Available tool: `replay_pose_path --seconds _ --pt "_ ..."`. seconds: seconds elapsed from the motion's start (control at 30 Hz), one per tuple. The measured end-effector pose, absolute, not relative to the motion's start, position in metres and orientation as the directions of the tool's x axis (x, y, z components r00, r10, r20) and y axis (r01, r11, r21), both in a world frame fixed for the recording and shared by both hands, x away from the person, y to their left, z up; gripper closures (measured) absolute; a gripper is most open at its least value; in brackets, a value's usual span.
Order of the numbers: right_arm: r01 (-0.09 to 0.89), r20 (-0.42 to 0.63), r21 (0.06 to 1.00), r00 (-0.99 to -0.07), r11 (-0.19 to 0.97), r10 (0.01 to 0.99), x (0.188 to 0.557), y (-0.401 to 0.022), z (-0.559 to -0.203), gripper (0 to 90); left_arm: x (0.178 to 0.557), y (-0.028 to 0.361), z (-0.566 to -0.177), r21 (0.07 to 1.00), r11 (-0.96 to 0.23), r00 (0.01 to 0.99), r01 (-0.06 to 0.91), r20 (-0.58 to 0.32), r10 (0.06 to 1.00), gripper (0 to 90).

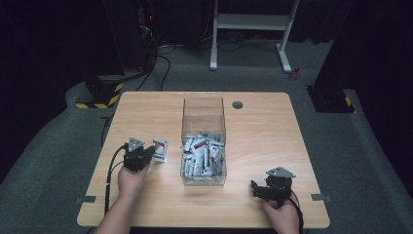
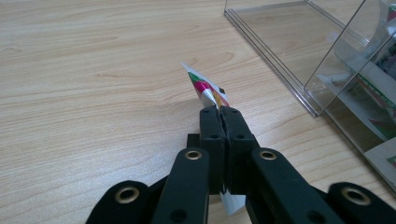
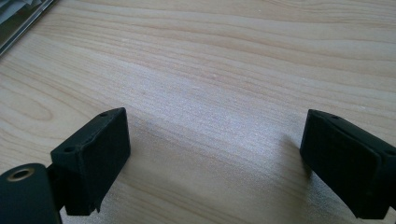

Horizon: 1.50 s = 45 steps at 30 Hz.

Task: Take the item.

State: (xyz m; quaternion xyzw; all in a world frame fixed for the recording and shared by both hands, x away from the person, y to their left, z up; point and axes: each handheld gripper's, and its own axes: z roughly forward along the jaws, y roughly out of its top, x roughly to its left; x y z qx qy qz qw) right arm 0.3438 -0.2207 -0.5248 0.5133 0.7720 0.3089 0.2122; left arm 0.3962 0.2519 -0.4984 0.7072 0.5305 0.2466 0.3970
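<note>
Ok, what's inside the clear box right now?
The clear box holds a loose heap of silver sachets piled at its near end; its far end looks bare. Whatever lies under the heap is covered, so a count isn't possible.

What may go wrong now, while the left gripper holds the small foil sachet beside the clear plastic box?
1. The left gripper pinches the silver foil sachet near one end, so the sachet might slip out or crumple.
2. The clear plastic box stands tall; the sachet may catch its rim and fall onto the wooden table.
</note>
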Motion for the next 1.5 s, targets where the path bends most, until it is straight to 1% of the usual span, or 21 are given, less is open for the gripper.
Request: replay_pose_path --seconds 0.1,0.17,0.27,0.33,0.4,0.63,0.93,1.33,1.5 --pt "0.661 -0.011 0.695 -0.384 0.283 0.923 0.344 -0.221 -0.525 8.1 0.396 0.252 -0.498 0.822 -0.121 0.314 0.557 -0.073 0.946 85.9" --pt "0.661 -0.011 0.695 -0.384 0.284 0.923 0.344 -0.221 -0.525 8.1 0.396 0.253 -0.498 0.820 -0.124 0.315 0.558 -0.072 0.946 82.0" --pt "0.662 -0.010 0.695 -0.384 0.283 0.923 0.344 -0.221 -0.525 8.1 0.395 0.254 -0.497 0.822 -0.129 0.317 0.555 -0.066 0.946 72.1" --pt "0.661 -0.011 0.695 -0.385 0.284 0.923 0.344 -0.221 -0.525 8.1 0.394 0.254 -0.495 0.824 -0.125 0.314 0.553 -0.066 0.947 68.3" --pt "0.661 -0.010 0.695 -0.384 0.283 0.923 0.344 -0.221 -0.525 8.1 0.394 0.254 -0.494 0.826 -0.122 0.318 0.550 -0.072 0.945 64.5" --pt "0.661 -0.010 0.695 -0.384 0.283 0.923 0.344 -0.221 -0.525 8.1 0.391 0.252 -0.492 0.829 -0.127 0.332 0.544 -0.073 0.941 55.4" --pt "0.661 -0.010 0.695 -0.384 0.283 0.923 0.344 -0.221 -0.525 8.2 0.386 0.251 -0.489 0.832 -0.136 0.344 0.538 -0.069 0.937 47.9" --pt "0.661 -0.011 0.695 -0.384 0.283 0.923 0.344 -0.221 -0.525 8.2 0.376 0.254 -0.482 0.831 -0.153 0.371 0.534 -0.069 0.926 42.0" --pt "0.661 -0.010 0.695 -0.384 0.283 0.923 0.344 -0.221 -0.525 8.2 0.369 0.257 -0.485 0.830 -0.143 0.375 0.539 -0.085 0.923 37.8"
